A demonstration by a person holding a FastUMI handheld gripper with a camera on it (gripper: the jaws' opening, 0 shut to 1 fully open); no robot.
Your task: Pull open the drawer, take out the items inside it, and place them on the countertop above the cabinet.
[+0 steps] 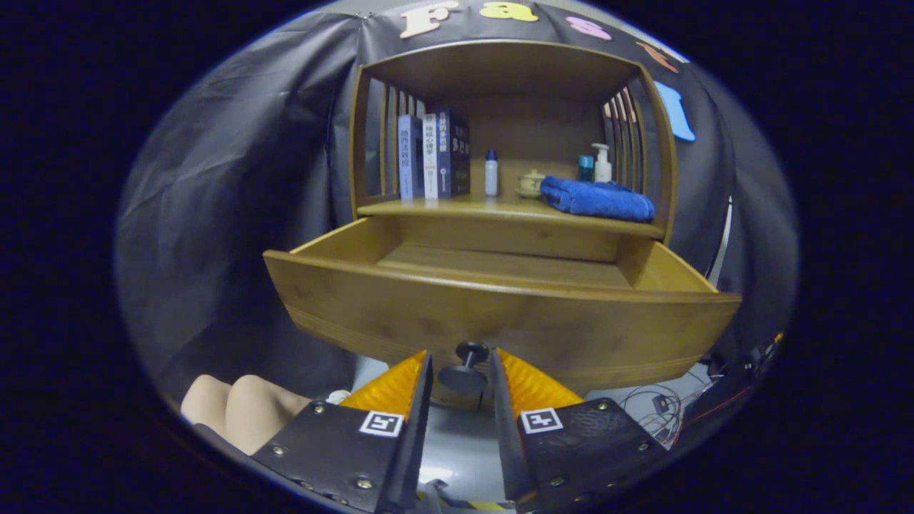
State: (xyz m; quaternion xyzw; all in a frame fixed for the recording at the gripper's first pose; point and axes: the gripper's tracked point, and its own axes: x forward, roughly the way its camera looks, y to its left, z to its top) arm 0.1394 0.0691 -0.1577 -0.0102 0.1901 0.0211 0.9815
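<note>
The wooden drawer of the cabinet stands pulled far out toward me. Its dark round knob sits between my two fingers, and my gripper is shut on it, one finger pressing each side. The back part of the drawer floor that I can see is bare wood; the front part is hidden behind the drawer's front panel. Above the drawer runs the countertop.
On the countertop stand several books, a small white bottle, a little teapot, a folded blue towel, a pump bottle and a blue cup. A person's knees are at my lower left. Cables lie at the lower right.
</note>
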